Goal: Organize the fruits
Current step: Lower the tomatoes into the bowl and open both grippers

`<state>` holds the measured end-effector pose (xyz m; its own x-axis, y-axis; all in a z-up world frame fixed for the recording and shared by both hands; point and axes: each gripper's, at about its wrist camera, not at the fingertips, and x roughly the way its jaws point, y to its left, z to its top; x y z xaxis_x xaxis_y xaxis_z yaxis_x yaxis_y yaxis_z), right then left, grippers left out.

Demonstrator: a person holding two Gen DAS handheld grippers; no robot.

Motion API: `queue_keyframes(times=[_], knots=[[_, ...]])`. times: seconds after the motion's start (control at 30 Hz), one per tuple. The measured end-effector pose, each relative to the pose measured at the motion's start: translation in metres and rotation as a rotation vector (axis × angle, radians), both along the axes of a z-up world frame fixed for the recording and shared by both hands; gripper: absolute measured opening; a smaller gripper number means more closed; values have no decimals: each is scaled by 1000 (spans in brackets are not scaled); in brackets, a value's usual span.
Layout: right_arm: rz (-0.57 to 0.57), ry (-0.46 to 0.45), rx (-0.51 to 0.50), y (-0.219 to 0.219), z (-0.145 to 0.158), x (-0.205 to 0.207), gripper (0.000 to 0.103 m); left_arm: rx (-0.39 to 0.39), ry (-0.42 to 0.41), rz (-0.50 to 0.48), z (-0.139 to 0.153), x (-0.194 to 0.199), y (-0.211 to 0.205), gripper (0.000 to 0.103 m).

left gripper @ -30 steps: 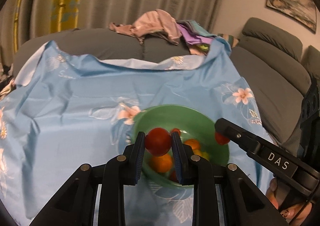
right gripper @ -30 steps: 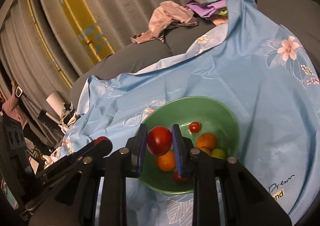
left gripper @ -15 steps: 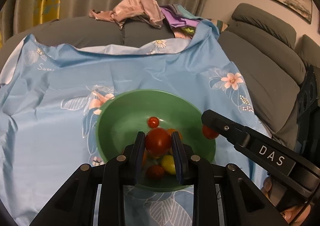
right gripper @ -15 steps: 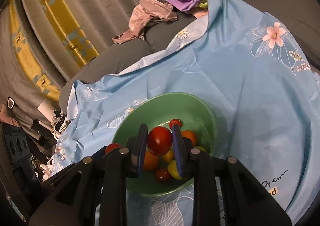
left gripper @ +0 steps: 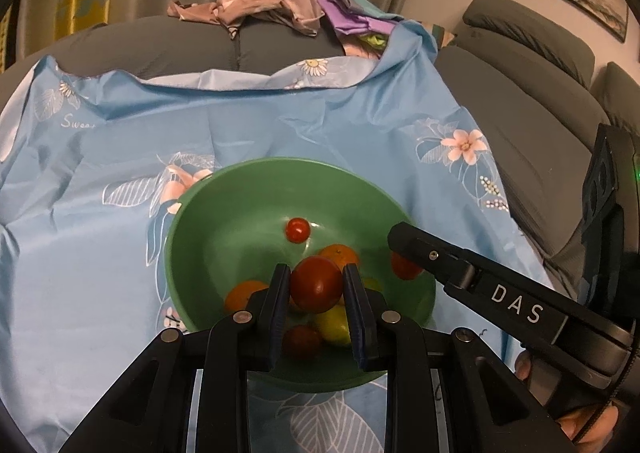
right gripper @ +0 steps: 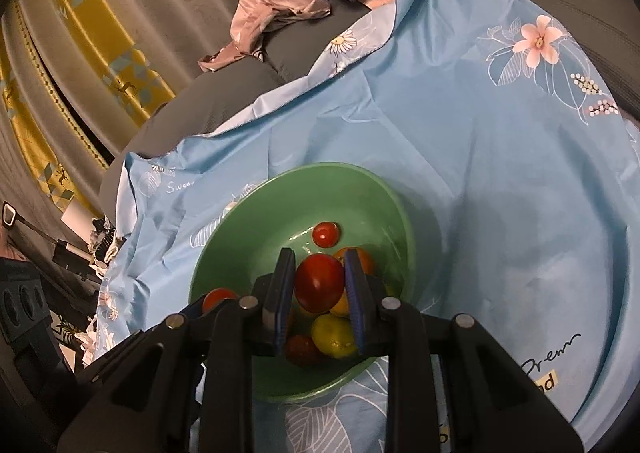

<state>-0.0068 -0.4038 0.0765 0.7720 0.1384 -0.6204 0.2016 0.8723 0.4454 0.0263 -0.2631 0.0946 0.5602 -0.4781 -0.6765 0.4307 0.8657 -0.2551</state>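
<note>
A green bowl (left gripper: 240, 233) sits on a blue floral cloth (left gripper: 100, 253). It holds a cherry tomato (left gripper: 298, 229), two oranges (left gripper: 340, 255), a yellow lemon (left gripper: 334, 323) and a dark red fruit (left gripper: 302, 339). My left gripper (left gripper: 318, 289) is shut on a red tomato (left gripper: 316, 284), just above the fruit in the bowl's near half. My right gripper (right gripper: 320, 287) is shut on another red tomato (right gripper: 320, 283) over the same bowl (right gripper: 260, 233). In the left wrist view the right gripper's finger (left gripper: 460, 273) reaches in over the bowl's right rim with its tomato (left gripper: 405, 268).
The cloth drapes over a grey sofa (left gripper: 520, 141). A heap of clothes (left gripper: 280, 1) lies on the far backrest. Curtains (right gripper: 100, 33) hang behind, and stands and gear (right gripper: 60, 253) crowd the far left. A hand (left gripper: 576, 429) grips the right gripper's handle.
Both grippers have sunk and moved closer over the bowl, each still holding its tomato. The bowl now looks larger and sits nearer the fingers.
</note>
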Motion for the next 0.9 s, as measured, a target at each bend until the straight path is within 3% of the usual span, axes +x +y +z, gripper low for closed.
queue_keyframes(times=[0.9], knots=[[35, 76, -47, 12, -12, 20, 27, 41, 58, 15, -19, 11, 2, 26]])
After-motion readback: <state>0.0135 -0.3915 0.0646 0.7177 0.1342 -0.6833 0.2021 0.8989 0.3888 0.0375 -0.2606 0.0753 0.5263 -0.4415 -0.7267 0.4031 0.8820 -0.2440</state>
